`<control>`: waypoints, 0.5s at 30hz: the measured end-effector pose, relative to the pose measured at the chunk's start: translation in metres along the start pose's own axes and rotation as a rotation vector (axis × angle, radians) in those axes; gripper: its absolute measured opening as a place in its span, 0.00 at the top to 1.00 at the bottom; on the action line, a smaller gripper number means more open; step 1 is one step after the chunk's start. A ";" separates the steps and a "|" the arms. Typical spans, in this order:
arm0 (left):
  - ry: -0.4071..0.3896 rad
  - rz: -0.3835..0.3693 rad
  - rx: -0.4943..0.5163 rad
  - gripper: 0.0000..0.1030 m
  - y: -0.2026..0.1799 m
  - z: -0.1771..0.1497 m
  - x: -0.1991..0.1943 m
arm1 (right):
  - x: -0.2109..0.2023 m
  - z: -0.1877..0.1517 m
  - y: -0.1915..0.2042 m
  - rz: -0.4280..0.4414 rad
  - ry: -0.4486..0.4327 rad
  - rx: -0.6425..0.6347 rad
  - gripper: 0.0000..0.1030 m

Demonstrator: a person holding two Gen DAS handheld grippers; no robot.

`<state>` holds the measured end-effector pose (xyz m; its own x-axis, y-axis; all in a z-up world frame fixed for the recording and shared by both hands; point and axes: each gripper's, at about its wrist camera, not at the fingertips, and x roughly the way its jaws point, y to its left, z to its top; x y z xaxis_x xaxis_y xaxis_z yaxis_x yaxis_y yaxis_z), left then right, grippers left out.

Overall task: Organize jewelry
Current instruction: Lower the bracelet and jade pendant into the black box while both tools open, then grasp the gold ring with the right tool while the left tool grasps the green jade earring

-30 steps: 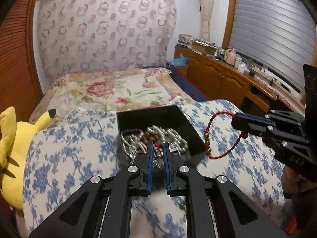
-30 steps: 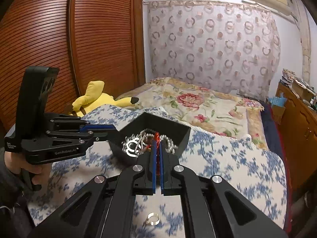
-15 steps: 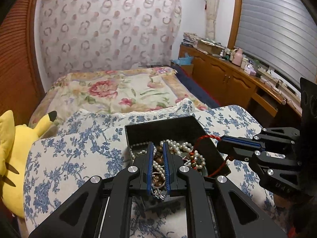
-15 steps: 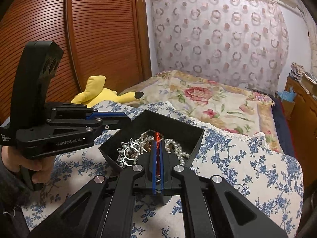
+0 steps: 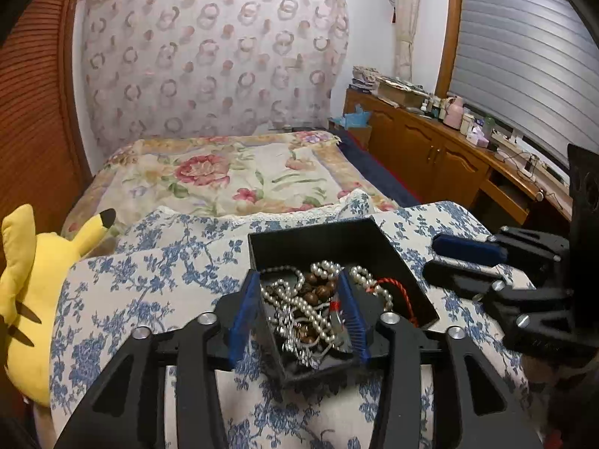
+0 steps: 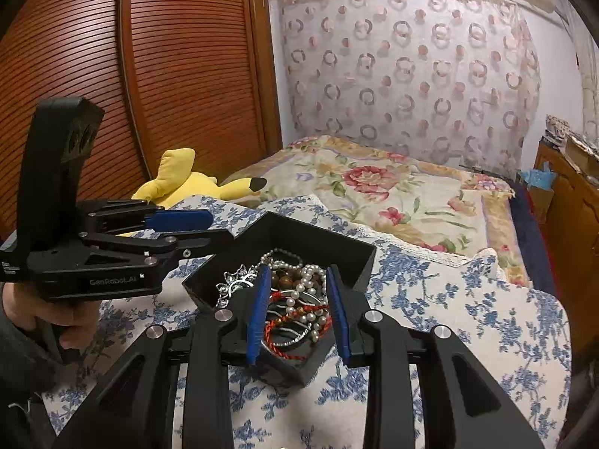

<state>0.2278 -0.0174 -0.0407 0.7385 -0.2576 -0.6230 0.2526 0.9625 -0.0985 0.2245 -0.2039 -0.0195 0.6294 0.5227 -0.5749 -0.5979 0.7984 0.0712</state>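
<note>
1. Both grippers, pinched shut a second ago, are now opening: the left gripper (image 5: 299, 312) and right gripper (image 6: 297, 308) stand spread, clamping nothing.
2. The red cord bracelet (image 6: 290, 331) now lies in the black box (image 5: 385, 247) on the bed's floral cover, among pearl strands (image 5: 310, 314).
3. Withdraw upward only once the pads clear every strand; snagging is likely.
4. The jewelry sits directly between and below each gripper's fingers.

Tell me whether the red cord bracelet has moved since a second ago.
Yes. It hung outside the box, from the right gripper. Now the red cord bracelet lies inside the black box; the jaws are opening, gripping nothing.
</note>
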 end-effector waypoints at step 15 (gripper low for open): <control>0.083 -0.060 0.030 0.48 -0.014 -0.065 -0.023 | -0.023 -0.093 0.012 -0.035 0.223 -0.015 0.68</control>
<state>0.1666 -0.0193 -0.0755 0.6676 -0.3061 -0.6787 0.3147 0.9421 -0.1154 0.1573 -0.2340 -0.0812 0.5253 0.4144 -0.7432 -0.5861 0.8094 0.0371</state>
